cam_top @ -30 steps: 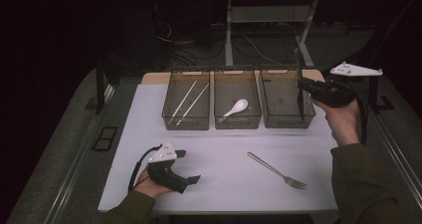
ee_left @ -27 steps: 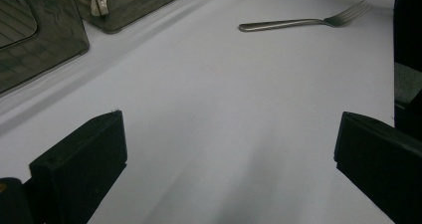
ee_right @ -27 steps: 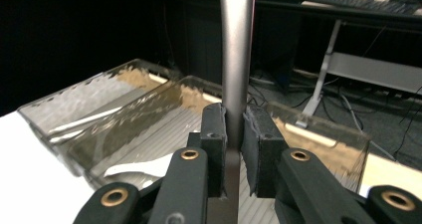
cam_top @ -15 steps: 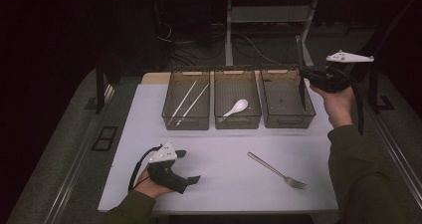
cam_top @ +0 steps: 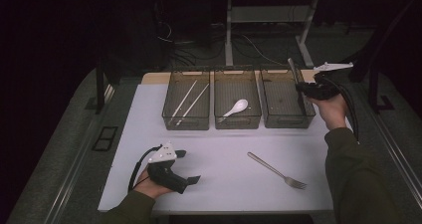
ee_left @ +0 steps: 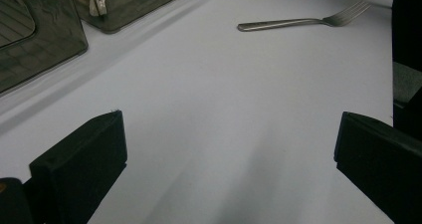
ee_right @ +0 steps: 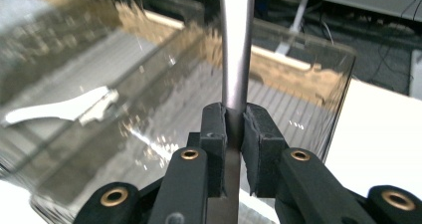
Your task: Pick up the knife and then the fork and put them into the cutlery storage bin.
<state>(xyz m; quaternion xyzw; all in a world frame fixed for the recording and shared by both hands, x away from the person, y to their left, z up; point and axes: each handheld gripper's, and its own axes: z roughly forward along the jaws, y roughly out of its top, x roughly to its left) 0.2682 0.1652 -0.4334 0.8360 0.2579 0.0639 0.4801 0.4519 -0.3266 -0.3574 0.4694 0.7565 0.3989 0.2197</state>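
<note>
My right gripper is shut on a flat metal utensil and holds it nearly upright over the right clear bin. In the right gripper view the jaws clamp the utensil's shaft, with the bin's wall behind. A metal fork lies on the white mat at the front right; it also lies ahead in the left gripper view. My left gripper rests open on the mat at the front left, with nothing between its jaws.
Three clear bins stand in a row at the back of the mat. The left bin holds chopsticks, the middle bin a white spoon. The table's edges drop to a dark floor on both sides.
The right hand rose slightly, then came back down and a little to the left, keeping the utensil over the right bin. The left gripper has not moved.
</note>
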